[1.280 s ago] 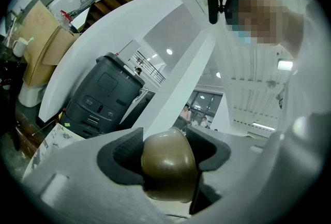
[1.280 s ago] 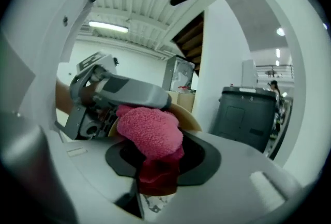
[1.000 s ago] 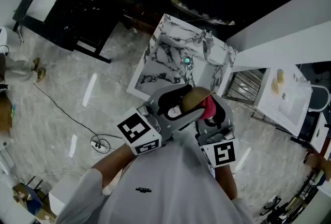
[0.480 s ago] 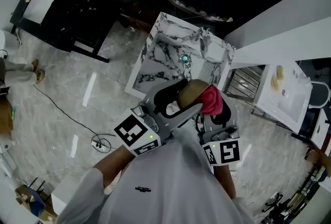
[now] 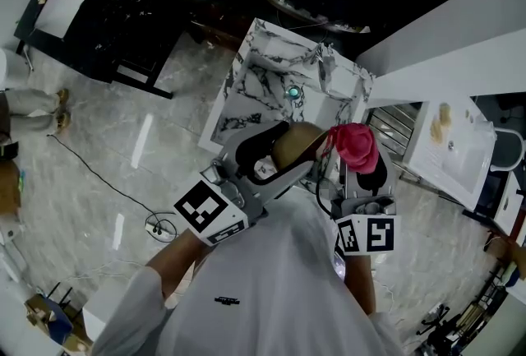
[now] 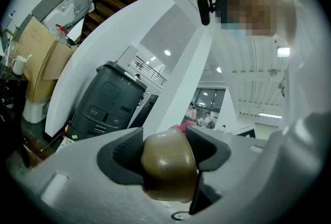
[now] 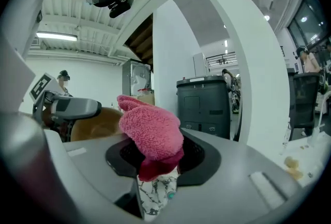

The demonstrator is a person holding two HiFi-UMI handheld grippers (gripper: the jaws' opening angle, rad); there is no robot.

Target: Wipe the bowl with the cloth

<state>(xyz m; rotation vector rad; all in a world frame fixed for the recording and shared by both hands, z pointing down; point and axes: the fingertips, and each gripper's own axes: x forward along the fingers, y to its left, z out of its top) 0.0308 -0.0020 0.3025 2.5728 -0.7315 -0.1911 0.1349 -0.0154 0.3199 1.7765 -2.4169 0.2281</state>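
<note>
My left gripper (image 5: pixel 275 155) is shut on a small brown bowl (image 5: pixel 294 145), held up in front of the person's chest; in the left gripper view the bowl (image 6: pixel 166 165) fills the gap between the jaws. A pink cloth (image 5: pixel 355 145) bunches out of my right gripper (image 5: pixel 362 168), which is shut on it, just right of the bowl and apart from it. In the right gripper view the cloth (image 7: pixel 151 134) sticks up between the jaws, with the bowl (image 7: pixel 97 123) and left gripper (image 7: pixel 64 108) to its left.
Below lies a white marble-patterned table (image 5: pixel 255 91) with a small teal object (image 5: pixel 292 93). A white counter (image 5: pixel 452 150) stands at the right, dark furniture (image 5: pixel 115 25) at the upper left, and a cable (image 5: pixel 99 178) runs across the pale floor.
The right gripper has pulled the pink cloth away from the bowl, up and to the right. The left gripper with the bowl has shifted slightly left.
</note>
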